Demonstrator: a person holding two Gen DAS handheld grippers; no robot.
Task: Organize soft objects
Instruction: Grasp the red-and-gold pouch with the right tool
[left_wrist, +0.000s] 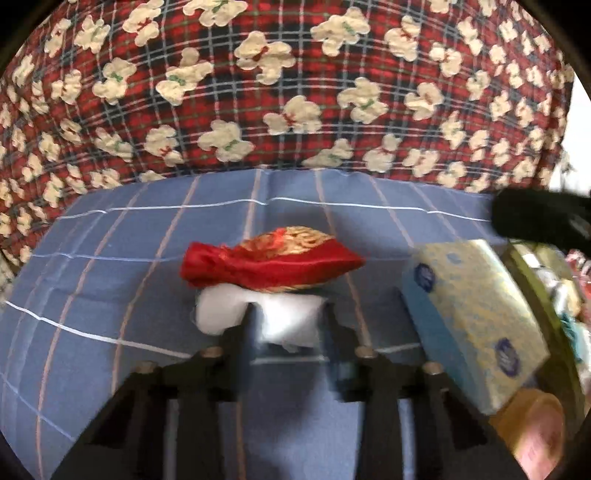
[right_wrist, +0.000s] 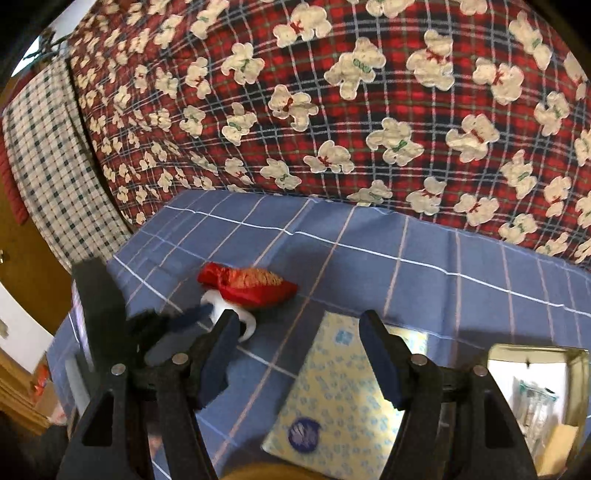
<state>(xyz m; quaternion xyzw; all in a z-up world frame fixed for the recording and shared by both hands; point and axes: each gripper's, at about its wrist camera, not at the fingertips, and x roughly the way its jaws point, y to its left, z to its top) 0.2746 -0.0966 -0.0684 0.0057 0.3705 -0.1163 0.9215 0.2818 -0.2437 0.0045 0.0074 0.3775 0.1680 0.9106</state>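
Note:
A red and gold satin pouch (left_wrist: 273, 258) lies on top of a white soft wad (left_wrist: 280, 319) on the blue checked sheet (left_wrist: 110, 258). My left gripper (left_wrist: 290, 314) is open, its fingertips at the near edge of the white wad, one on each side. In the right wrist view the pouch (right_wrist: 251, 286) and the white wad (right_wrist: 225, 308) lie at left. My right gripper (right_wrist: 299, 325) is open and empty above a yellow and blue tissue pack (right_wrist: 340, 391). The left gripper (right_wrist: 162, 325) shows as a dark blur beside the wad.
A red plaid quilt with white bears (left_wrist: 295, 92) bulges behind the sheet. The tissue pack (left_wrist: 469, 317) lies at right, next to a metal tin (right_wrist: 535, 391) holding small items. A checked cloth (right_wrist: 48, 155) hangs at far left.

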